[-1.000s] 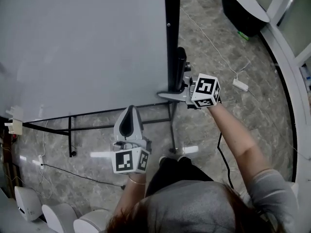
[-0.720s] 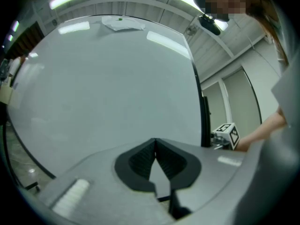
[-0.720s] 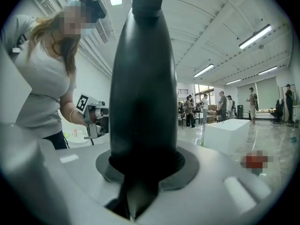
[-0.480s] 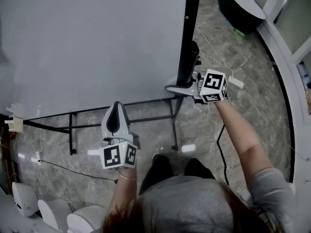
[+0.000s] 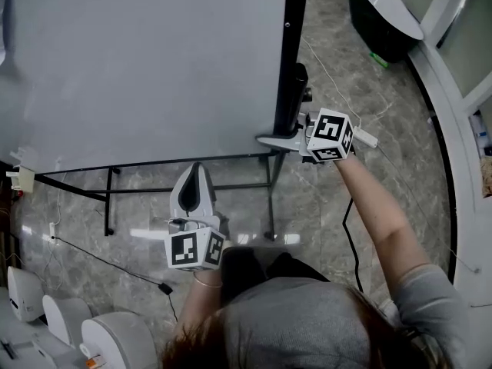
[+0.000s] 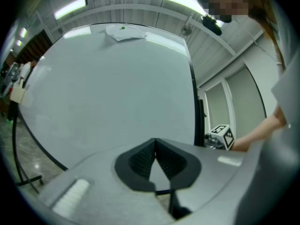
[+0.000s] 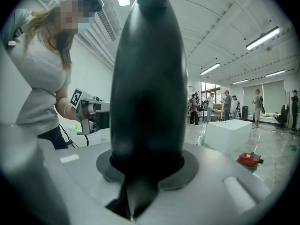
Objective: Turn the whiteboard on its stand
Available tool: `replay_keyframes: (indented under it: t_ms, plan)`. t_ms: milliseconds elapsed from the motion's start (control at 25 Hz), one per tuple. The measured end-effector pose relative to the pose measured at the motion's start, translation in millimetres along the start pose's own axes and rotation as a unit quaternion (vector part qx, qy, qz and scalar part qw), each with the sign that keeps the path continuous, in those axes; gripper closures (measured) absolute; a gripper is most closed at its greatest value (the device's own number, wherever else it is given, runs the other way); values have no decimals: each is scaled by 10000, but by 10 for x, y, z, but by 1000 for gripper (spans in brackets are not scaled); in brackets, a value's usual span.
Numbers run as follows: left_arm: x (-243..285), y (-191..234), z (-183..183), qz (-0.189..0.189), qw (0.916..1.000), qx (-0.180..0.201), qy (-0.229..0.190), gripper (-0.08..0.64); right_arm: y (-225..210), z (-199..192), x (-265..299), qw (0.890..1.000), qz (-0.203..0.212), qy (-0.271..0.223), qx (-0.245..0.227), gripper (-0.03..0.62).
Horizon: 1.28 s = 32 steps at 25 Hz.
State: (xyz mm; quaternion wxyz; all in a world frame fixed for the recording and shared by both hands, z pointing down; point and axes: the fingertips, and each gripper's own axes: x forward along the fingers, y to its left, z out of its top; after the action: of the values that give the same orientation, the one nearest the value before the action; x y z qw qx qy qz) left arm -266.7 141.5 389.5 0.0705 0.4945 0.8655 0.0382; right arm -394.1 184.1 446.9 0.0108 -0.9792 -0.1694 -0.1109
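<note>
Jaws of my right gripper (image 5: 278,140) are closed on the black upright (image 7: 147,78) at the right edge of the whiteboard (image 5: 146,68), low down, near its bottom corner. In the right gripper view that upright fills the gap between them and rises dark and rounded towards the ceiling. My left gripper (image 6: 154,143) has its jaws shut tip to tip with nothing between them. It points at the board's pale grey face near the bottom edge, and I cannot tell whether the tips touch it.

The board stands upright in front of me, blank, its right side bordered by a thin black frame (image 5: 293,44). Something crumpled and white (image 6: 124,32) lies on its top edge, and a small white piece (image 5: 21,179) sticks out at its lower left corner. Under it run the black bars of the stand (image 5: 154,164), with a leg (image 5: 270,198) coming down near my feet.

The floor (image 5: 346,206) is grey marbled tile, glossy enough to show reflections. A black cable (image 5: 100,260) trails across it on the left, and a white power strip (image 5: 367,137) lies just beyond my right gripper. White rounded housings (image 5: 115,340) crowd the lower left corner. A white curved rail (image 5: 450,129) sweeps down the right side.

Behind the upright the room is wide and bright, with strip lights (image 7: 262,37) overhead, a white block (image 7: 229,135), a small red thing (image 7: 248,159) on the floor and several people (image 7: 225,104) standing far off.
</note>
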Motion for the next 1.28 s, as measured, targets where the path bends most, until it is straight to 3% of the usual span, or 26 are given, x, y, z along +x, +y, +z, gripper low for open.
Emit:
replay_keyframes:
  t_ms: [280, 680, 1080, 1200, 1280]
  plan:
    - [27, -465, -1, -186, 9998, -28, 13, 565, 30, -100, -526, 9997, -218, -13, 93, 476]
    - [220, -1025, -155, -1047, 9940, -120, 282, 565, 141, -252, -1139, 9989, -456, 10, 97, 454]
    - [235, -1235, -80, -1184, 9927, -87, 189, 565, 68, -345, -1338, 9952, -898, 16, 382, 414]
    - [192, -1251, -53, -1182, 9929, -49, 144, 565, 11, -415, -1445, 9905, -1280, 187, 459, 375]
    - [165, -1244, -45, -1160, 9932, -38, 122, 565, -30, -458, -1579, 9827, -1753, 219, 561, 333]
